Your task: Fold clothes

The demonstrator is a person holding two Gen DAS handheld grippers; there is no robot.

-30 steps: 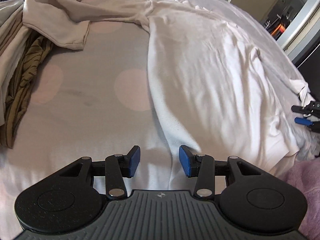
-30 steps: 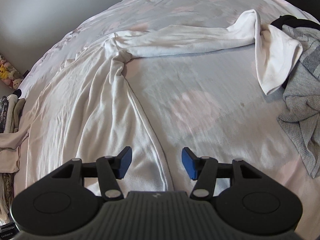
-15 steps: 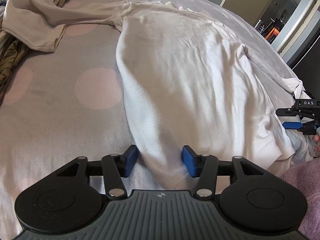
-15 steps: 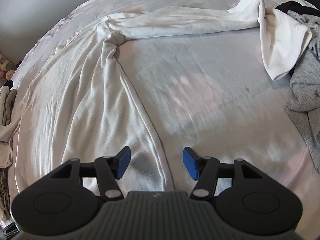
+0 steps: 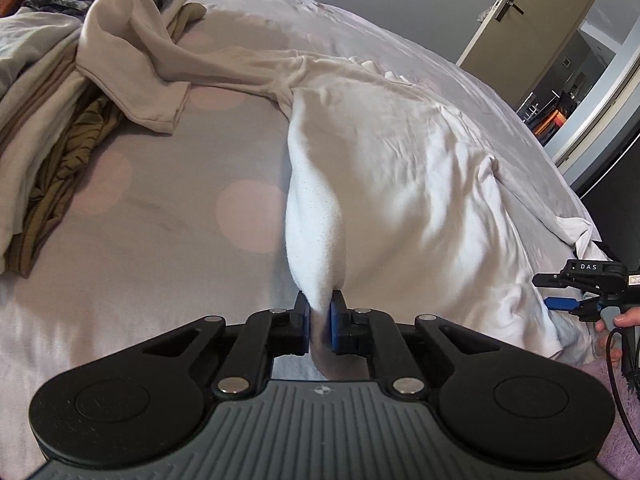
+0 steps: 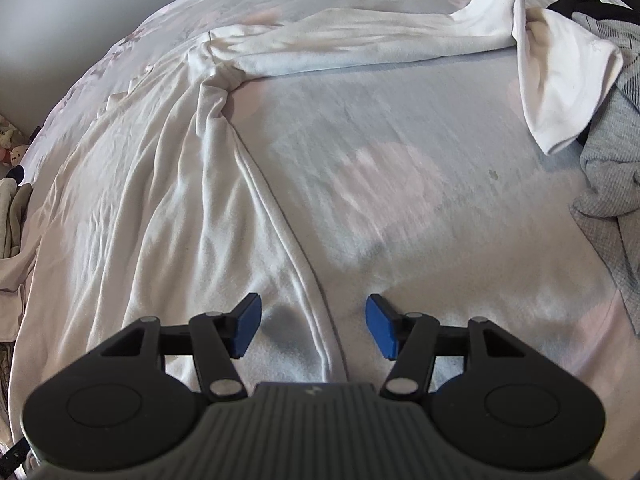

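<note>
A white long-sleeved shirt lies spread across the bed, and its body is wrinkled. My left gripper is closing, and its blue pads pinch the shirt's left side edge near the hem and hold a fold of it raised. One sleeve trails to the far left; the other sleeve runs to the far right. My right gripper is open and straddles the shirt's right side edge without pressing on it. It also shows small in the left wrist view, as the right gripper.
The bed has a grey cover with pink dots. A pile of clothes lies at its left, and a grey knit garment at its right. A person's hand holds the right gripper. A door stands open beyond.
The left jaws have closed from wide apart onto the shirt's edge and raised it slightly. The right gripper has stayed open and drifted only a little over the other edge.
</note>
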